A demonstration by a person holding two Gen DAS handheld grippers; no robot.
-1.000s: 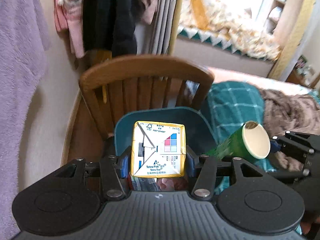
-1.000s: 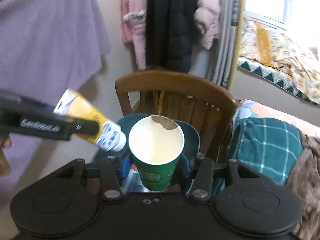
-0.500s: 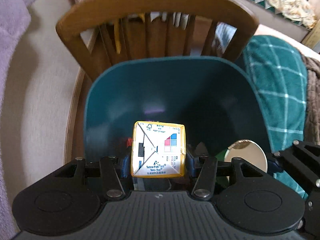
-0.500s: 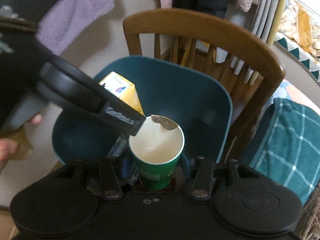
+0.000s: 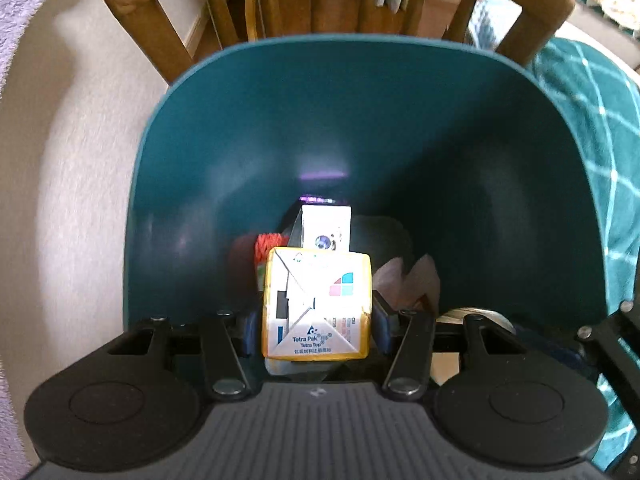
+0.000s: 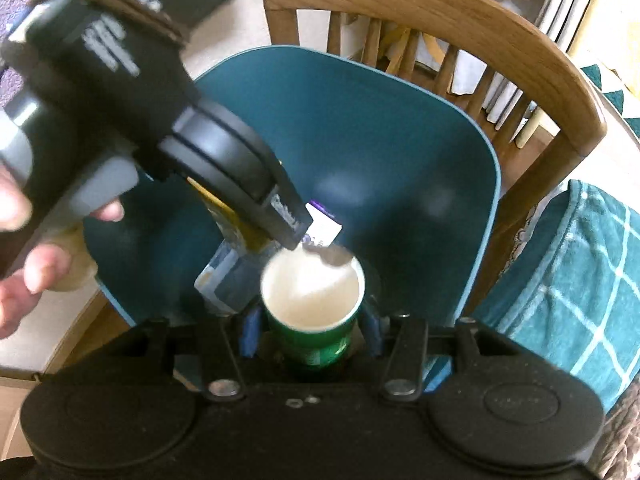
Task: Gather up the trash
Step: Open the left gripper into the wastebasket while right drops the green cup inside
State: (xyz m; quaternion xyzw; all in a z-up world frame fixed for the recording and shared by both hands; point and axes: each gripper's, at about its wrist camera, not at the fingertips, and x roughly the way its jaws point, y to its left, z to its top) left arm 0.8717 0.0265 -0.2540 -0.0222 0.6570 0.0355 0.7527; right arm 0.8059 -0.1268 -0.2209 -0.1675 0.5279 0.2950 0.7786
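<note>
Over the one teal bin (image 5: pixel 248 128), the left gripper (image 5: pixel 316 320) clamps one yellow carton (image 5: pixel 316 304) and the right gripper (image 6: pixel 310 330) clamps one green cup (image 6: pixel 314 344), both now lower inside its mouth than before, above trash.

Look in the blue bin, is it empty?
No, the blue bin already has trash at the bottom, like a small white box, beyond the yellow carton held over it.
</note>
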